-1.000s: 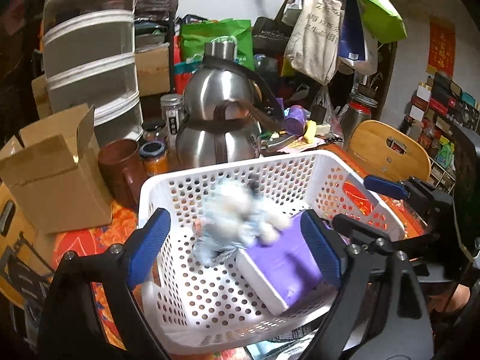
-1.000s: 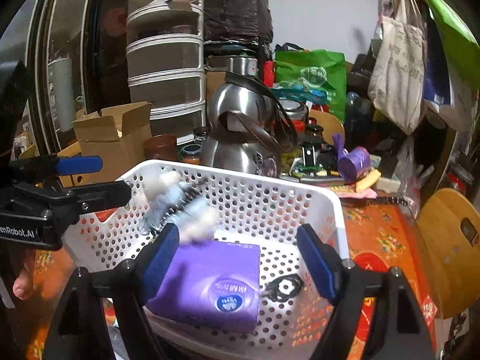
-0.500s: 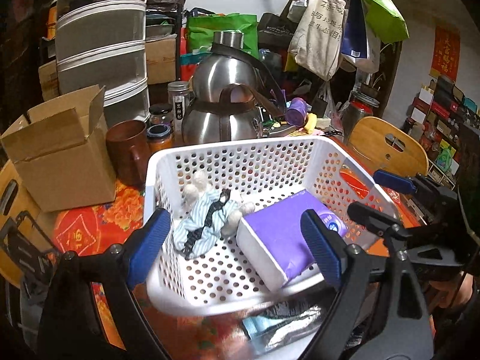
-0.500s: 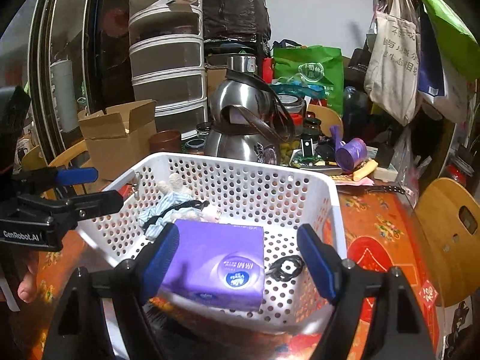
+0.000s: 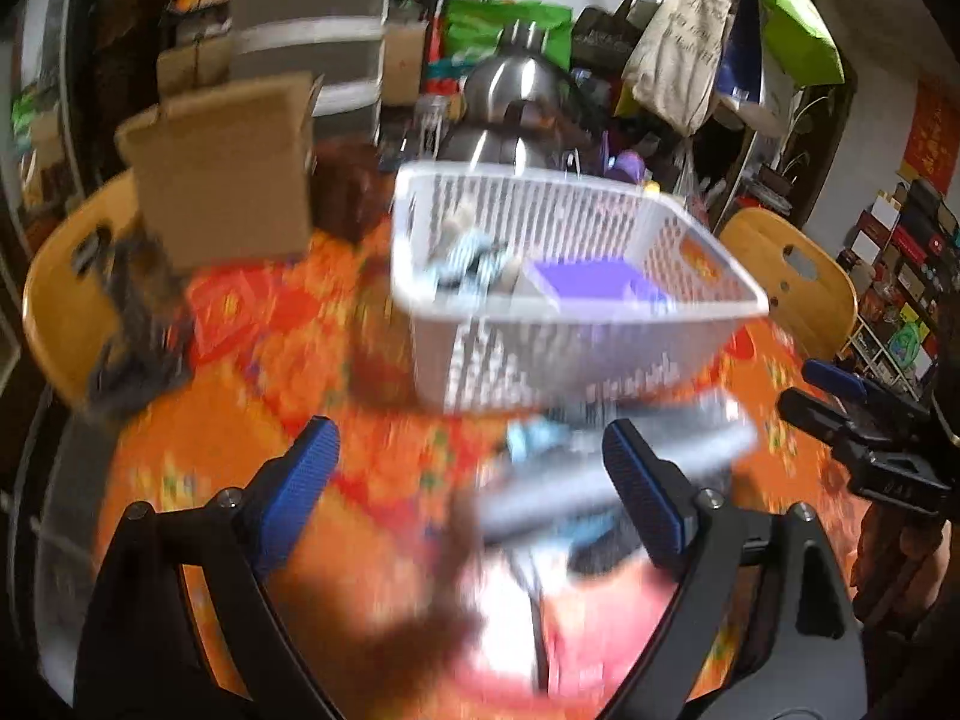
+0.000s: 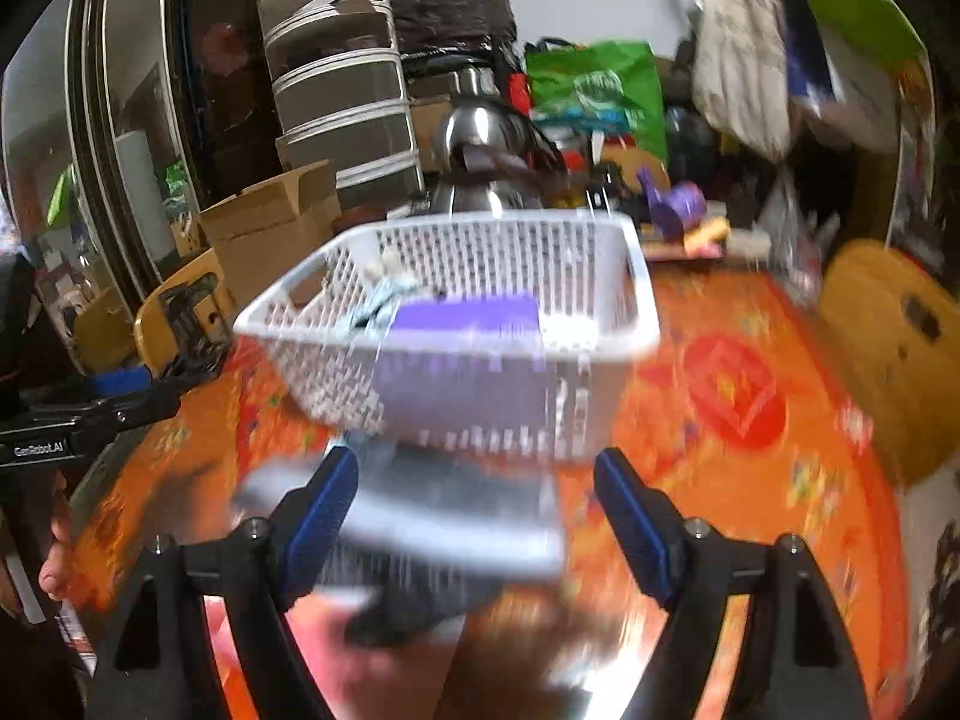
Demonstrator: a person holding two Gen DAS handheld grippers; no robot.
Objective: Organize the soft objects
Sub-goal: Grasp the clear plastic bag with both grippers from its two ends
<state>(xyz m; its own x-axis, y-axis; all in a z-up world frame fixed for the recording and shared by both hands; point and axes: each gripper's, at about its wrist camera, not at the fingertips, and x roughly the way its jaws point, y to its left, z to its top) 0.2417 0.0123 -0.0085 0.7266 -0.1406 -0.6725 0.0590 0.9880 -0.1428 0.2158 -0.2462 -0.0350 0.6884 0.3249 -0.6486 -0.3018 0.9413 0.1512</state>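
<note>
A white perforated basket (image 5: 600, 354) stands on the orange patterned table; it also shows in the right wrist view (image 6: 456, 408). Inside lie a blue-and-white striped soft toy (image 5: 474, 258) and a purple tissue pack (image 5: 582, 279), seen too in the right wrist view (image 6: 468, 312). My left gripper (image 5: 471, 492) is open and empty, pulled back in front of the basket over a blurred grey-blue packet (image 5: 600, 480). My right gripper (image 6: 477, 516) is open and empty above the same grey packet (image 6: 432, 516). Both views are motion-blurred.
A cardboard box (image 5: 228, 174) and a brown cup (image 5: 345, 192) stand left of the basket. Steel kettles (image 5: 510, 102) and clutter crowd the back. Wooden chairs (image 5: 786, 276) flank the table. The right gripper shows at the left view's right edge (image 5: 864, 420).
Both grippers have drawn back and away from the basket, which now looks smaller and farther. The soft toy has settled in the basket beside the tissue pack.
</note>
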